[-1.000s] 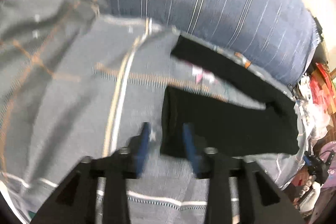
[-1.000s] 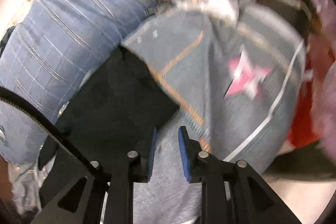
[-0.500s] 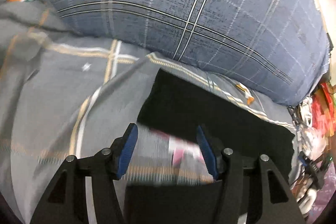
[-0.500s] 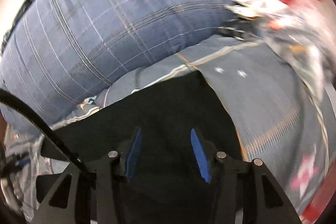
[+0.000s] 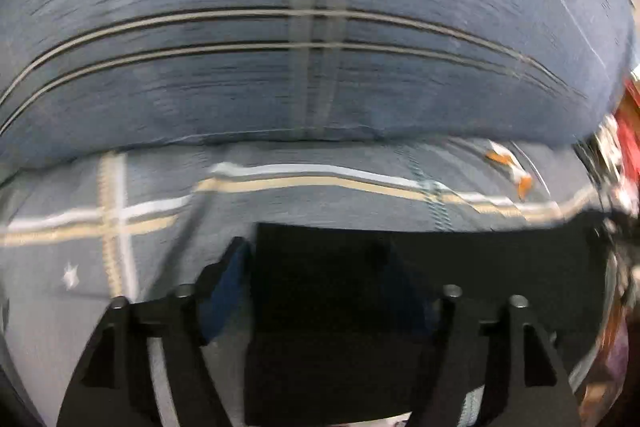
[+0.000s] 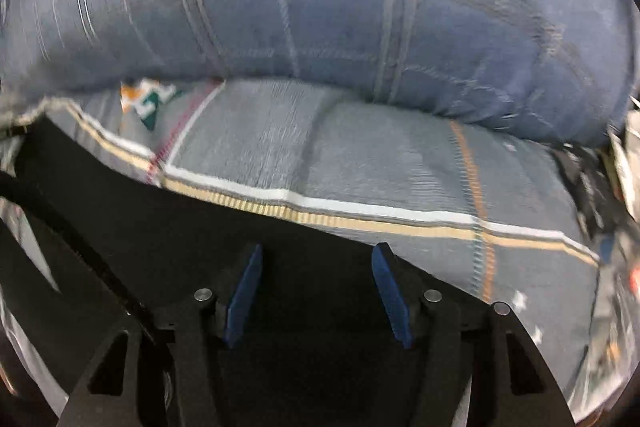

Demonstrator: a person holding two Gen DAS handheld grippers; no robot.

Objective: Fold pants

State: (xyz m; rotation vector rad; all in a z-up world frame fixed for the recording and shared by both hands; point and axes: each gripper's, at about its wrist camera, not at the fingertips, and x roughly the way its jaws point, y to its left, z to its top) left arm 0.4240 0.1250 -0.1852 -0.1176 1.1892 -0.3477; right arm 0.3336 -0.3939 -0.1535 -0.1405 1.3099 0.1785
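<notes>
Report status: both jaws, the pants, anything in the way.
Left gripper and right gripper open, jaws just widened, nothing held. Black pants flat on grey bedspread. Blue pillow behind, not obstructing.

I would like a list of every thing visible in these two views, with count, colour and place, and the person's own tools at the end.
pants: one, black, flat on the sheet, near edge of both views.
sheet: one, grey with white, tan and orange stripes, under the pants.
pillow: one, blue with thin pale lines, behind the sheet.
clutter: count unclear, red and white, blurred at the right edge of the left view.
cable: one, black, crossing the lower left of the right view.
left claw: one, black with blue pads, above the pants' end, jaws apart and just opening, nothing gripped.
right claw: one, black with blue pads, above the pants, jaws apart and just opening, nothing gripped.
</notes>
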